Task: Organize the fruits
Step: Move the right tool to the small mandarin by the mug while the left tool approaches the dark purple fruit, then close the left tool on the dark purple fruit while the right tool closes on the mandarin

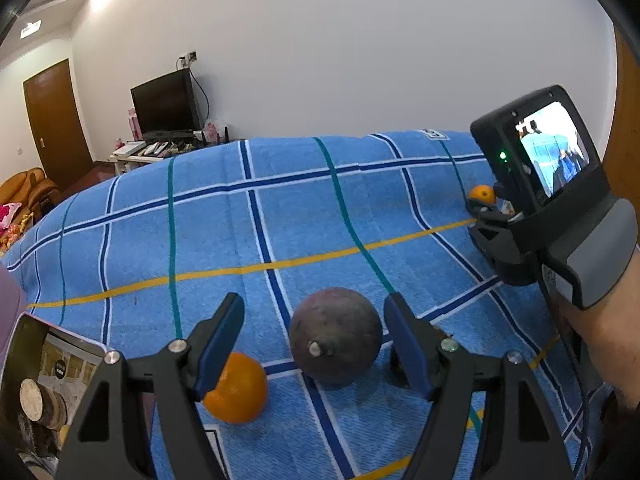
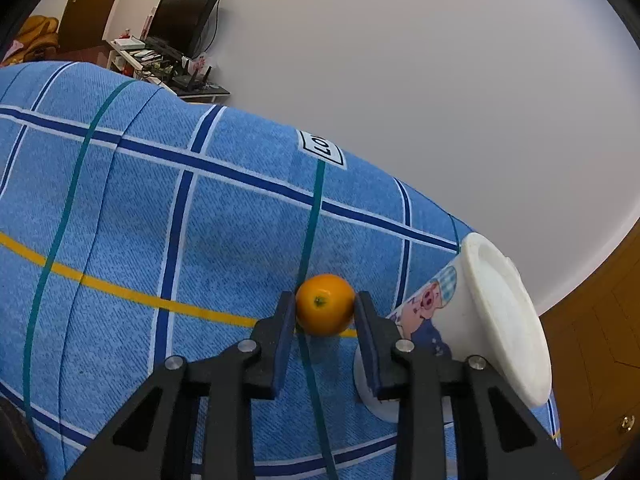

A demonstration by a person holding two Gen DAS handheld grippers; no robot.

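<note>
In the left wrist view, the left gripper's [image 1: 314, 316] near finger covers one side of the larger orange [image 1: 240, 390], and the picture's lower left edge cuts off a printed box [image 1: 44, 384]. The right gripper [image 1: 486, 210] hides most of the small orange [image 1: 482, 193] there. In the right wrist view, that gripper's arm covers the foot of the tipped white cup [image 2: 492, 308], and the items on the far shelf [image 2: 160, 60] are too small to tell.

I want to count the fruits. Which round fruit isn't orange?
The dark purple-brown round fruit with a stubby stem, sitting between the left gripper's open fingers. The other two fruits are bright orange.
</note>
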